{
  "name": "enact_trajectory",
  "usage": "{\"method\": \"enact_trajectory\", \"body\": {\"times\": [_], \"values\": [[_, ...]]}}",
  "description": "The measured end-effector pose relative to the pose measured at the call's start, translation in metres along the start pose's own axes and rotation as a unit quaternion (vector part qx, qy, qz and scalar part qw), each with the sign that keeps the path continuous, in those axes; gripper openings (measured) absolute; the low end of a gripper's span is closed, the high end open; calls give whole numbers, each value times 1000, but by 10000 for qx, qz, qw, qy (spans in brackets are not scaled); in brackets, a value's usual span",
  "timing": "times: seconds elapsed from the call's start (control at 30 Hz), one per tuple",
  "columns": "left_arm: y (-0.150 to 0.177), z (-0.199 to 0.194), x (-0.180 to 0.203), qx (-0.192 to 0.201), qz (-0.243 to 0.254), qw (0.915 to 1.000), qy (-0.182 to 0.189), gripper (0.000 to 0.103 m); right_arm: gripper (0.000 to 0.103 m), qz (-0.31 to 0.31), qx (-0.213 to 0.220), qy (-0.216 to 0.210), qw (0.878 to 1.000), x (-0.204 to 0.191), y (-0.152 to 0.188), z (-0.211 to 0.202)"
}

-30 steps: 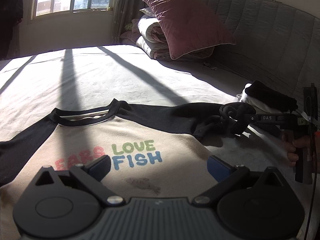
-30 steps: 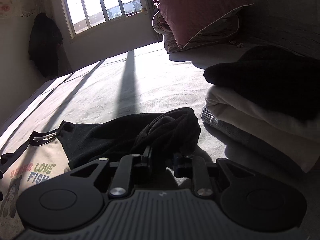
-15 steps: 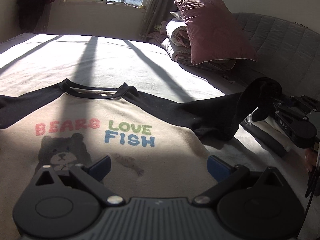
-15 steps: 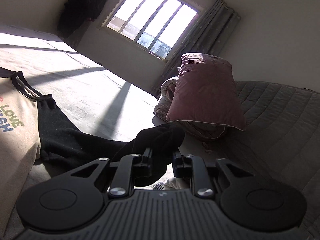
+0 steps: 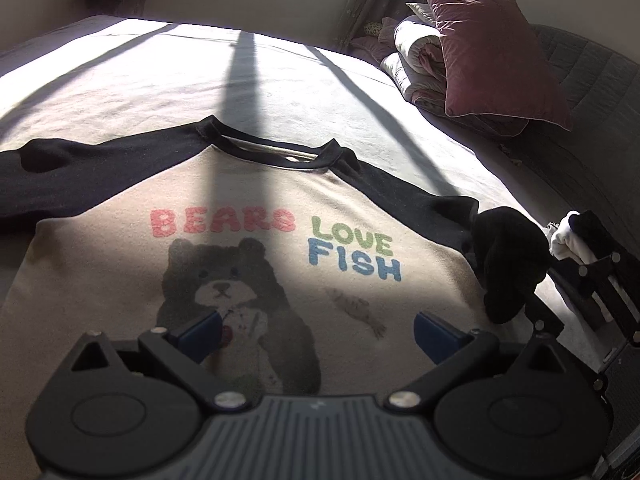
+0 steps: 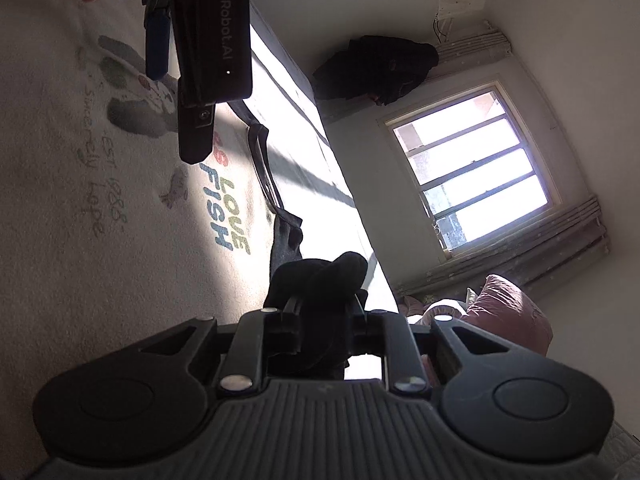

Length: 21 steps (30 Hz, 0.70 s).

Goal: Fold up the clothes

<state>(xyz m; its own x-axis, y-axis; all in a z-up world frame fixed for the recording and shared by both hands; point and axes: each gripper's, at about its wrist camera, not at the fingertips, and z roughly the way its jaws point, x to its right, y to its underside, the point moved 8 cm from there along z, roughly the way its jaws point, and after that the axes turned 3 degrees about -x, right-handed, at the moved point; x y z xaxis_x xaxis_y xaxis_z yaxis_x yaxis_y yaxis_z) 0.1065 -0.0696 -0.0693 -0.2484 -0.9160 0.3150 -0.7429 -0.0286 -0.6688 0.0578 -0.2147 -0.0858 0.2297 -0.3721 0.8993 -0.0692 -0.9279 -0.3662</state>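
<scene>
A beige shirt point(image 5: 120, 280) with black sleeves and a bear print reading "BEARS LOVE FISH" lies face up on the bed. My left gripper point(image 5: 318, 330) is open and empty, just above the bear print. My right gripper point(image 6: 322, 316) is shut on the bunched end of the shirt's black right sleeve point(image 6: 316, 280) and holds it lifted over the shirt's right edge, rolled on its side. In the left wrist view that sleeve end point(image 5: 508, 264) shows at the right. The left sleeve point(image 5: 60, 176) lies spread out flat.
The bed's sheet point(image 5: 160, 72) stretches sunlit beyond the collar. A maroon pillow point(image 5: 492, 48) leans on folded quilts at the headboard point(image 5: 592, 92). A stack of folded clothes point(image 5: 568, 236) sits right of the shirt. A window point(image 6: 472, 172) and a hanging dark garment point(image 6: 376, 64) are on the wall.
My right gripper has carried the sleeve end inward over the shirt's right side and rolled sideways. My left gripper has moved closer over the bear print, still open.
</scene>
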Motion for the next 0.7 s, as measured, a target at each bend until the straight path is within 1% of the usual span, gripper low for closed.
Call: {"method": "enact_trajectory", "body": {"times": [0.03,0.13,0.2,0.27,0.33,0.4,0.5,0.57,0.6,0.67,0.7], "values": [[0,0,-2,-33,-63,10000,24,102,22,-27,14,-50,10000,-2,-2,0],[0,1,-8,-130,-251,9996,98,102,34,185,163,-133,9996,-1,-11,-6],[0,1,-12,-196,-377,9990,147,102,43,700,268,-412,9963,8,-17,-9],[1,2,-16,-251,-487,9983,196,102,47,1269,373,-726,9885,17,-23,-12],[0,2,-16,-266,-537,9979,249,102,48,1745,364,-966,9792,26,-25,-12],[0,2,-17,-281,-587,9974,301,99,48,2207,300,-1256,9667,32,-24,-7],[-1,3,-18,-303,-662,9966,379,91,48,2890,194,-1688,9421,41,-24,1],[-1,3,-18,-318,-711,9960,432,80,48,3171,127,-1940,9282,39,-25,2],[-1,3,-19,-326,-736,9957,458,77,47,3297,94,-2063,9212,38,-26,3],[-2,3,-19,-341,-781,9950,513,67,41,3554,-18,-2395,9035,31,-29,7],[-1,3,-18,-350,-794,9947,548,66,38,3654,-19,-2535,8957,28,-31,6]]}}
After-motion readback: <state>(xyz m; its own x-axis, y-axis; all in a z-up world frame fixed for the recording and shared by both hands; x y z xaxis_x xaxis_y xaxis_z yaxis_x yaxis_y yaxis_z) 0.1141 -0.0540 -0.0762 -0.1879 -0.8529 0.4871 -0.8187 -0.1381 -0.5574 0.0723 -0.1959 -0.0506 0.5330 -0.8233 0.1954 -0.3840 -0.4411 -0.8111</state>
